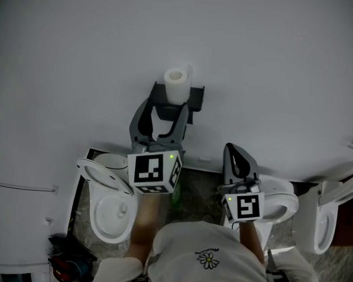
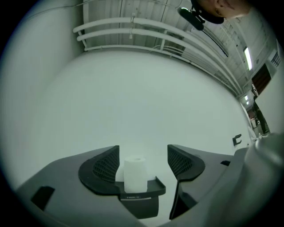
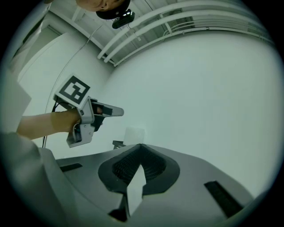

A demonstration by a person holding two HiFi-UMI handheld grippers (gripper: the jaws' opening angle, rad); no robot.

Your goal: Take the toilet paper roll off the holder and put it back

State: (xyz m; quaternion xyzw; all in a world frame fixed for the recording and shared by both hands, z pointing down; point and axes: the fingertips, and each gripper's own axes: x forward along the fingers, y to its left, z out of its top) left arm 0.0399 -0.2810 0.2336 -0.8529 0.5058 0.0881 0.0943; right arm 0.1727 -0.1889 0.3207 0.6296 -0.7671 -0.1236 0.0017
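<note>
A white toilet paper roll (image 1: 177,85) stands upright on a black holder shelf (image 1: 195,98) fixed to the white wall. My left gripper (image 1: 163,122) is open just short of the holder, with its jaws spread wide and nothing between the pads. In the left gripper view the roll (image 2: 134,174) sits on the holder (image 2: 143,190) beyond the left gripper (image 2: 143,155), closer to the left jaw. My right gripper (image 1: 230,150) hangs lower to the right, shut and empty. In the right gripper view the right gripper (image 3: 140,146) has its jaws pressed together, with the roll (image 3: 134,135) past them.
Below the wall stand a white toilet (image 1: 111,208) with its lid up at the left, another toilet (image 1: 280,204) at the right and a third (image 1: 327,220) further right. A small black hook (image 2: 237,140) is on the wall to the right.
</note>
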